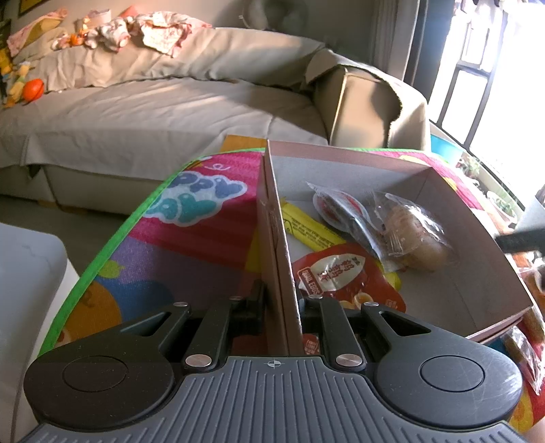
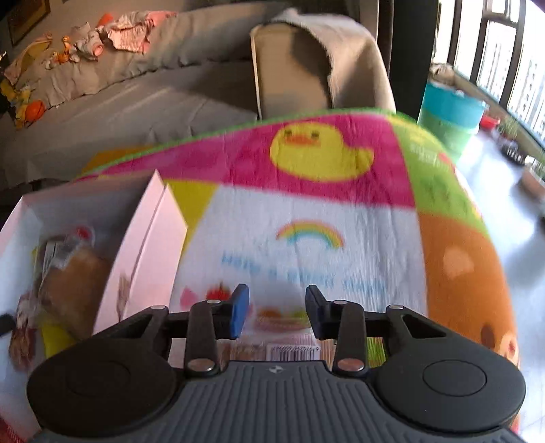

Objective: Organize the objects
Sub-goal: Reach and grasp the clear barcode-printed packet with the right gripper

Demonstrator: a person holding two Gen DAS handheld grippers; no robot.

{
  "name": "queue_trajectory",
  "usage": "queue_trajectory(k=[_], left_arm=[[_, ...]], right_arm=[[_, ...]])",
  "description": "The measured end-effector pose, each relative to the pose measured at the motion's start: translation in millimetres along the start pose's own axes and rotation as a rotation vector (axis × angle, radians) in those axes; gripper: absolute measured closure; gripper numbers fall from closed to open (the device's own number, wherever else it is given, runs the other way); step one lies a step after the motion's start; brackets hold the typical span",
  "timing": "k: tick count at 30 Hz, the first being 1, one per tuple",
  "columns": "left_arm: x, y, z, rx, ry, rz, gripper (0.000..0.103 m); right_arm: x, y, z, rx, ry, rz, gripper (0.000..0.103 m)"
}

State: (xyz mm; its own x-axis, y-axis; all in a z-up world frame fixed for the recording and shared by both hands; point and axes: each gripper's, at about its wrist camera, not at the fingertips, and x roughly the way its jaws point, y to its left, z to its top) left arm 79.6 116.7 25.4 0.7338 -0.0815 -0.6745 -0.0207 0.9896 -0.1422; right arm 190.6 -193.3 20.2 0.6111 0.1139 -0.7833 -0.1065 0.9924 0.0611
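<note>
While the left gripper (image 1: pixel 282 306) clamps the near side wall of the shallow pink cardboard box (image 1: pixel 402 163), its black fingers (image 1: pixel 250 303) sit one on each side of that wall, closed tight against the card. The box rests on a colourful padded play mat (image 1: pixel 190 245) with a green border, which covers the surface. Inside the box lie a red foil snack pouch printed with quail eggs (image 1: pixel 340 276), a long yellow sachet (image 1: pixel 306 226) partly under it, a small round red-and-white sealed cup (image 1: pixel 337 204) and a clear plastic bag holding a brown bun (image 1: pixel 415 235); the bag lies against the cup and beside the pouch.

Seen from the right wrist, the right gripper (image 2: pixel 276 313) hangs over the play mat just beside the outer wall of the box (image 2: pixel 143 245), with nothing between its blue-padded fingers (image 2: pixel 240 310), which stand moderately apart. Directly below them a small packet with a barcode label (image 2: pixel 293 351) lies on the mat, blurred and partly hidden. A yellow duck print (image 2: pixel 316 150) and a rainbow print (image 2: pixel 310 231) show on the mat farther ahead.

Beyond the surface stands a grey covered sofa (image 1: pixel 153 102) strewn with crumpled clothes (image 1: pixel 160 30) and an orange ball (image 1: pixel 33 89). A teal and green bucket (image 2: pixel 449 116) stands near the window.
</note>
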Motion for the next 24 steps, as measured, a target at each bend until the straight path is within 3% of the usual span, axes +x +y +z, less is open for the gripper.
queue_trajectory(k=[6,11,15,21,24], left_arm=[[0.2,0.2,0.2,0.000,0.000,0.000,0.088],[0.3,0.1,0.1,0.001,0.000,0.001,0.088],[0.3,0.2,0.1,0.002,0.001,0.001,0.088],[0.4,0.6,-0.4,0.001,0.001,0.001,0.088],[0.3,0.7,-0.6,0.001,0.000,0.001,0.088]], right_arm=[[-50.8,-24.8,-47.0,0.042,0.038,0.040,0.067],[-87.7,-21.1,-87.8,-0.009,0.071,0.086,0.065],[-114.9,-12.3,-106.7,-0.065,-0.003,0.048,0.033],[-135.4,-15.4,-127.2,-0.102,0.016,0.023,0.030],[-136.4,-10.0,-137.8,-0.207,0.012,-0.072,0.036]])
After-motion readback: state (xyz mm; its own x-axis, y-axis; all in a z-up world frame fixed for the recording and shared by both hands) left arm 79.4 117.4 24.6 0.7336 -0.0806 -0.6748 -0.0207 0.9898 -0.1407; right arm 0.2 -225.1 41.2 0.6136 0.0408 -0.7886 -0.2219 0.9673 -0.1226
